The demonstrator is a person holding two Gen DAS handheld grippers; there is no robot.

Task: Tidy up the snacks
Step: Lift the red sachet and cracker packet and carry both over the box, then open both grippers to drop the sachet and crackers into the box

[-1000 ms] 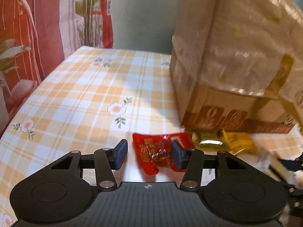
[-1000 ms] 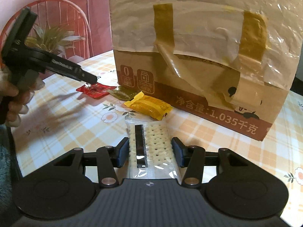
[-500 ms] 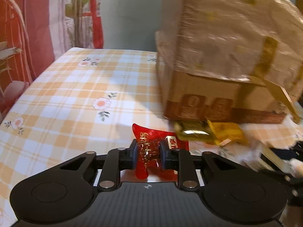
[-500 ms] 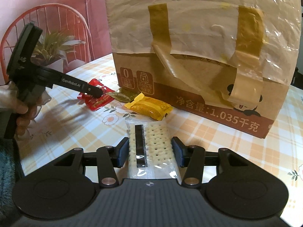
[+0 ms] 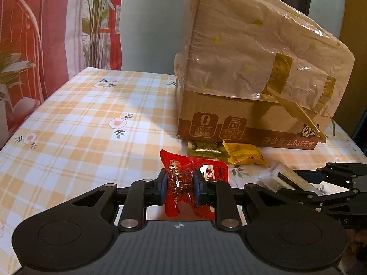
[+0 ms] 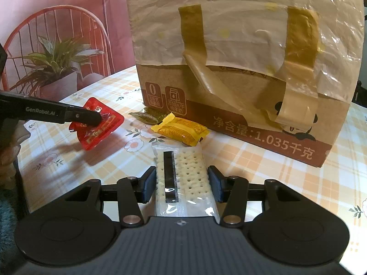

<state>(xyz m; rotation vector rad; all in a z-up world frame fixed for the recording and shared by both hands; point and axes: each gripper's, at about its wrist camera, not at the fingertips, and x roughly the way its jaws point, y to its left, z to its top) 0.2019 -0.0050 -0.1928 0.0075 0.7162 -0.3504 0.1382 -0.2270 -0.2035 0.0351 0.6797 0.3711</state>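
Between the blue pads of my left hand-held gripper point(image 5: 179, 189) sits a crinkled red foil snack packet with gold print point(image 5: 190, 183), pinched tight at its middle and lifted clear of the table; in the right wrist view it hangs tilted above its own shadow. My right hand-held gripper point(image 6: 182, 183) stands about half open around a clear-wrapped pack of pale dotted crackers with a black strip point(image 6: 183, 178); the left pad is just beside the wrapper and the right pad shows a small gap, so I cannot tell whether it grips. The cracker pack lies flat on the table's orange-and-white checked cloth with small flowers point(image 5: 80, 119).

Just beyond the crackers lies a yellow wrapped cake bar point(image 6: 181, 129), and beside that a flat olive-gold foil sachet point(image 6: 148, 115), both close against the foot of a large brown cardboard box partly covered with crumpled plastic film and gold tape point(image 6: 247, 52). That box fills the space ahead of both grippers. Off the table's left edge stand a potted green plant point(image 6: 52, 68) and a red wire chair back point(image 6: 57, 23).
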